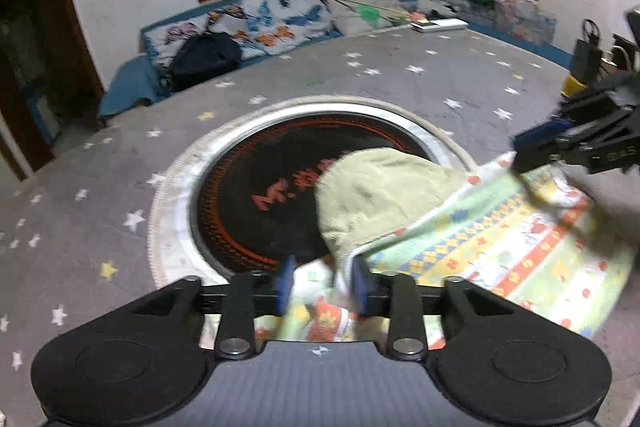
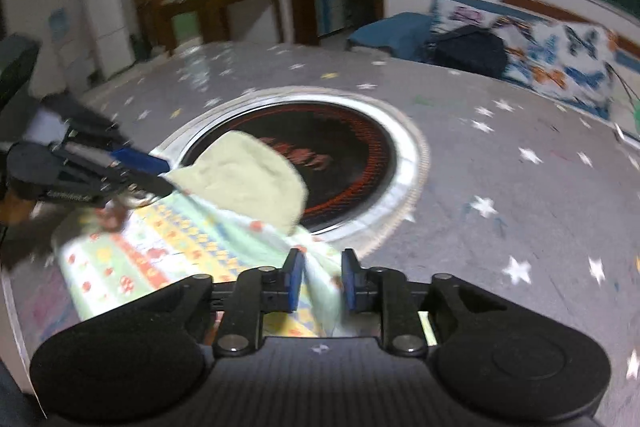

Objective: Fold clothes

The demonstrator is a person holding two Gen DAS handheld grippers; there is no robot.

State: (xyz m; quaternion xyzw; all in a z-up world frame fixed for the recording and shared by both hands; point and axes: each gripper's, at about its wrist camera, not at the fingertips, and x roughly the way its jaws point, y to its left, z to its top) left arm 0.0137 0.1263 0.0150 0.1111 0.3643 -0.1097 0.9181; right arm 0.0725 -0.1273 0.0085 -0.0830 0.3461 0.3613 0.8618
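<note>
While the left gripper (image 1: 323, 287) pinches the patterned garment (image 1: 500, 247), the right gripper (image 2: 320, 277) pinches another corner.

Your patterned cloth (image 1: 500, 231) is blurred along its raised edge at the right of the left wrist view, and its near end is hidden behind the left gripper (image 1: 324, 285). The right gripper (image 1: 520, 163) there is smeared and cut off by the right edge. In the right wrist view, the cloth's corner disappears behind the right gripper's body. The red markings on the round black panel (image 2: 340, 147) in the table (image 2: 520, 187) are too blurred for you to read.
</note>
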